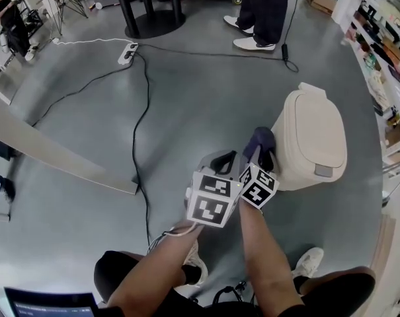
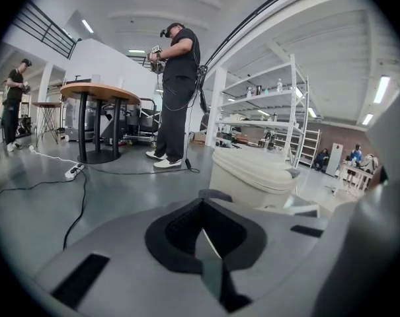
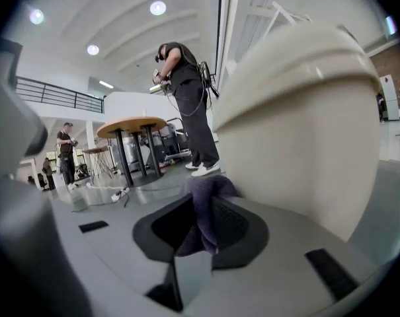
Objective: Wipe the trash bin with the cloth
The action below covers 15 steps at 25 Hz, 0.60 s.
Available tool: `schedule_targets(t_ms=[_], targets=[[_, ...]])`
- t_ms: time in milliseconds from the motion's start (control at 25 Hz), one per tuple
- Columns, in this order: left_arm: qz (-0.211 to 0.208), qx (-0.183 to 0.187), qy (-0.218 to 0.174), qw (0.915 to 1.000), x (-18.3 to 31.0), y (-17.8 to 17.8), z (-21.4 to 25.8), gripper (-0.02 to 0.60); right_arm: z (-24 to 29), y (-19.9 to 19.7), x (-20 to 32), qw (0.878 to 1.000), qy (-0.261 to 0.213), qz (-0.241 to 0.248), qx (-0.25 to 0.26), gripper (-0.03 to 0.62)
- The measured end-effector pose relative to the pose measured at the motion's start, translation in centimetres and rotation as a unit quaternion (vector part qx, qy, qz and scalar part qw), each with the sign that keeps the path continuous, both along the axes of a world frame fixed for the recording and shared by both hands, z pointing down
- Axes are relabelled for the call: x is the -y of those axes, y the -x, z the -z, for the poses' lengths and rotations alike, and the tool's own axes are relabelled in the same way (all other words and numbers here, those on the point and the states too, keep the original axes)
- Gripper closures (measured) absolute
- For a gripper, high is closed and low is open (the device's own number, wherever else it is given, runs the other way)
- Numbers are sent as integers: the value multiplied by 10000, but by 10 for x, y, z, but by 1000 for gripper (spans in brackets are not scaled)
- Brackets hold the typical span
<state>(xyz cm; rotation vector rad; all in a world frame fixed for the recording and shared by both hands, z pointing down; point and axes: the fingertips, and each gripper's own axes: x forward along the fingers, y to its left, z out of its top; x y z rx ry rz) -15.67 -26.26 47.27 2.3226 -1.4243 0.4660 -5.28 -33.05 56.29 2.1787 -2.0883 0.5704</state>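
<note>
A cream trash bin (image 1: pixel 312 140) with a closed lid stands on the grey floor; it also shows in the left gripper view (image 2: pixel 252 174) and fills the right gripper view (image 3: pixel 299 117). My right gripper (image 1: pixel 260 152) is shut on a dark purple cloth (image 1: pixel 259 140), which is bunched between its jaws (image 3: pixel 203 220) and sits close against the bin's left side. My left gripper (image 1: pixel 221 165) hangs just left of it, shut with nothing between its jaws (image 2: pixel 203 233).
A black cable (image 1: pixel 143 111) and a white power strip (image 1: pixel 127 52) lie on the floor to the left. A person's legs (image 1: pixel 259 12) stand beyond the bin. A round table's base (image 1: pixel 150 18) is at the back. Shelving (image 1: pixel 385 38) runs along the right.
</note>
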Motion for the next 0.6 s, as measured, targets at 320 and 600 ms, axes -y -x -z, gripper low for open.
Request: schedule_targets(t_ms=[320,600], targets=[[228,-25,-121,9997,17,44,24,584,71,2,24,9976,-629,-280,53,520],[249,123,-174,9995,19,49,17,584,46,-3,37,9976,-303,-624,52,520]])
